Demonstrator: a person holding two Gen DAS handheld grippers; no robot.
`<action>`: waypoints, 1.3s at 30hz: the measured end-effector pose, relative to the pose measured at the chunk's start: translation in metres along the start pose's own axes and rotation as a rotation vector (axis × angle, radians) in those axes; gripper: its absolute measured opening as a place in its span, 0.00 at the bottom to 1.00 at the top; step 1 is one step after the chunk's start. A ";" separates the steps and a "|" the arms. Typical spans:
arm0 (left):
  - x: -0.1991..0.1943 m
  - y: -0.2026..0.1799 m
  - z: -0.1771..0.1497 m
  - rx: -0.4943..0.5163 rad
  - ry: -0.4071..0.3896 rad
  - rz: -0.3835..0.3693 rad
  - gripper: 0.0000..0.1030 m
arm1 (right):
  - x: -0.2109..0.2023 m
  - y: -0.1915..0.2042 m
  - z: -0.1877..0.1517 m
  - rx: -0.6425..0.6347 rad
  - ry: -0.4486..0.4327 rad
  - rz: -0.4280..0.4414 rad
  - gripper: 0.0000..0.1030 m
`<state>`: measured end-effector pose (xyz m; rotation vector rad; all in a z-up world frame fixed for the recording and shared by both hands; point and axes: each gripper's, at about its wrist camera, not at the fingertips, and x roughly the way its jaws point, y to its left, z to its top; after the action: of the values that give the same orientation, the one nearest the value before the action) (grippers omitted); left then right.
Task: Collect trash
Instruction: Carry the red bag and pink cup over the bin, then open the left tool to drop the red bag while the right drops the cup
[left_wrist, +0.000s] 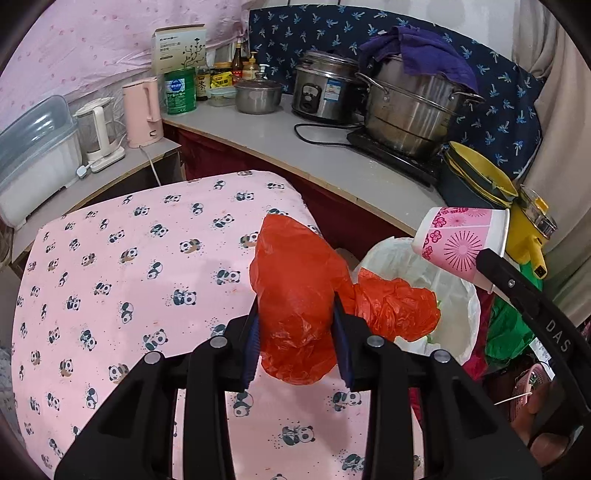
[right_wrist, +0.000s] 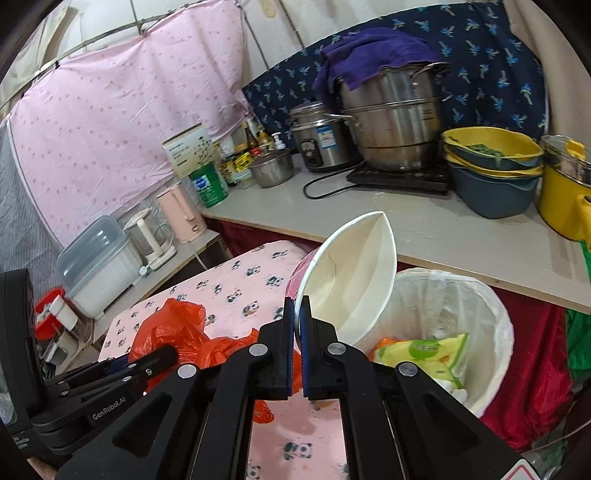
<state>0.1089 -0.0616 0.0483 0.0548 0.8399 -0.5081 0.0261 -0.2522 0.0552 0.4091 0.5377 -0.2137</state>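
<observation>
— Orange plastic is filling the left wrist view, isn't it?
— Yes. The left tongs (left_wrist: 297, 332) are gripping a crumpled orange bag (left_wrist: 295, 295), their blue pads pressing into it from both sides above the panda-print table (left_wrist: 129, 277).
— And the bin?
— The white-lined trash bin (left_wrist: 458, 295) is sitting just past the table's edge, with more orange plastic trailing over its rim. A pink flowered paper cup (left_wrist: 461, 240) is hanging tilted above it, pinched by the right tongs (left_wrist: 487, 273) coming in from the right.
— What is the right wrist view showing?
— The right tongs (right_wrist: 297, 317) are clenched on the rim of the paper cup (right_wrist: 351, 273), squashing it; its white inside is facing the camera. The cup is hovering over the near rim of the trash bin (right_wrist: 491, 314), where a yellow-green wrapper (right_wrist: 424, 354) is lying.
— And the bag there?
— The orange bag (right_wrist: 173, 336) is showing low on the left, held in the left tongs (right_wrist: 162, 354) over the table (right_wrist: 229, 288).
</observation>
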 end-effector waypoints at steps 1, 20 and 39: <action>0.000 -0.005 0.000 0.007 -0.001 -0.002 0.31 | -0.004 -0.007 0.000 0.010 -0.005 -0.006 0.03; 0.026 -0.099 0.001 0.157 0.025 -0.038 0.31 | -0.039 -0.102 -0.012 0.138 -0.045 -0.105 0.03; 0.071 -0.143 0.004 0.216 0.072 -0.038 0.33 | -0.033 -0.139 -0.020 0.187 -0.023 -0.141 0.03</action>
<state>0.0869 -0.2176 0.0208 0.2574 0.8548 -0.6341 -0.0523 -0.3650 0.0128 0.5497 0.5260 -0.4064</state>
